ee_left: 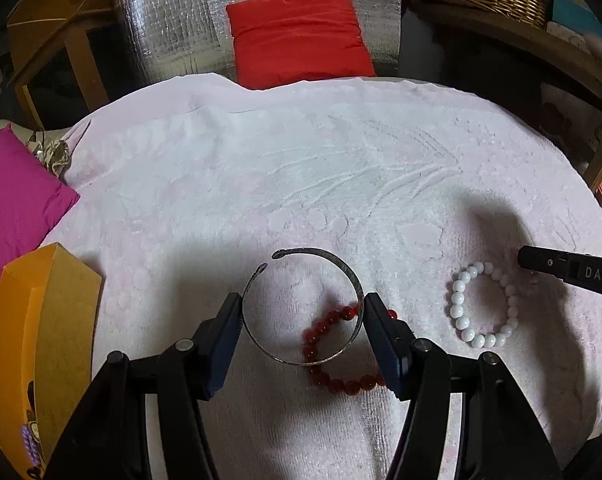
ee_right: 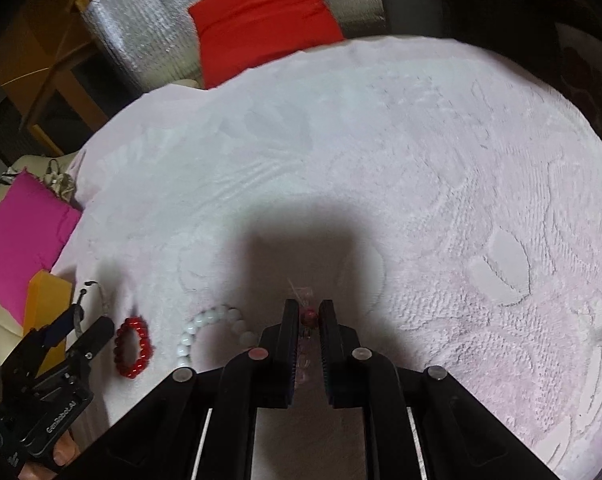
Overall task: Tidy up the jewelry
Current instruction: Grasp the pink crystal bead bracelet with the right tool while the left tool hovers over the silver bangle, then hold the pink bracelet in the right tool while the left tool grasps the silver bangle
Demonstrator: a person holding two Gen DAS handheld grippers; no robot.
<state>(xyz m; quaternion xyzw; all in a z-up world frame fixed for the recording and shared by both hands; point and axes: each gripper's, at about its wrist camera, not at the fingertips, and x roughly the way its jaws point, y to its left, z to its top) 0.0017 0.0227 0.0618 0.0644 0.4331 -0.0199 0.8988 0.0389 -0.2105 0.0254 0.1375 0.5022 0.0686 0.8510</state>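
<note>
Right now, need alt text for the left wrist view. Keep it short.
The left claw grips an open silver cuff bangle by its sides, over a pale pink towel. A red bead bracelet lies under the bangle and a white bead bracelet to its right, where the right claw reaches in.

Four pieces of jewelry show: one open metal bangle [ee_left: 301,308], one red bead bracelet [ee_left: 343,354], one white bead bracelet [ee_left: 483,306] and one pale pink bead strand [ee_right: 305,344]. Two cushions: one red cushion [ee_left: 297,36], one magenta cushion [ee_left: 13,208]. One orange box [ee_left: 41,344].
</note>
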